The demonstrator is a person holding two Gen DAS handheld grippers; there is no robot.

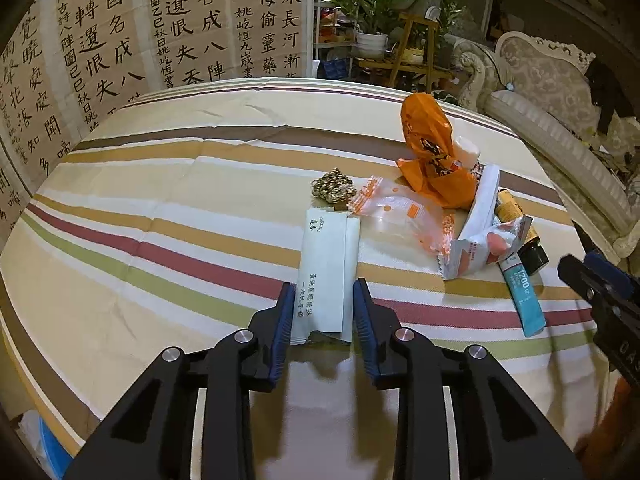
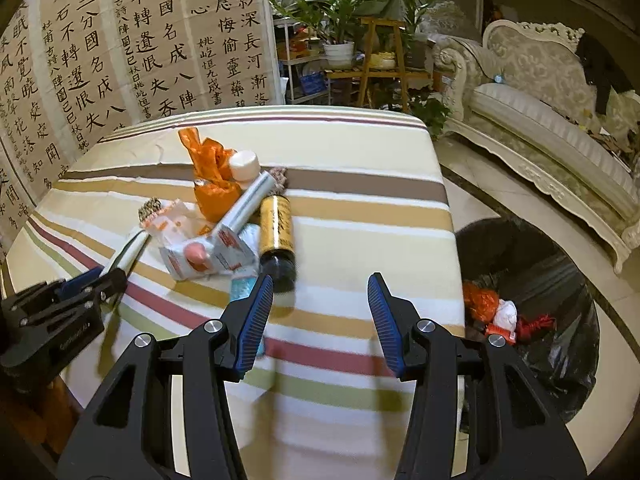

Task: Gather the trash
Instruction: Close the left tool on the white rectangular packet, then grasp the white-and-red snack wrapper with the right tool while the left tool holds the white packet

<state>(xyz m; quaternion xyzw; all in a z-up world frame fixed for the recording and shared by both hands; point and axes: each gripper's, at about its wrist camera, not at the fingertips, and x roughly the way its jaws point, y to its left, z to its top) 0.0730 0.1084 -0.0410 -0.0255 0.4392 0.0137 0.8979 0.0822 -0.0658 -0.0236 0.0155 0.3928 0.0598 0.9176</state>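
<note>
Left wrist view: left gripper (image 1: 322, 300) jaws straddle the white packet (image 1: 326, 264), apparently pinching it for binning. Right gripper (image 2: 320, 300) gapes empty; bin (image 2: 560, 264) at three o'clock.

I am working in a home's living room. An ornate carved sofa (image 2: 548, 92) is standing along the right, potted plants (image 2: 340, 20) are crowding wooden shelves (image 2: 380, 68) at the back, and calligraphy sheets (image 1: 132, 40) are covering the wall to the left. A striped cloth (image 1: 160, 200) is draping the table before me, and a polished stone floor (image 2: 480, 200) is showing beside it.
</note>
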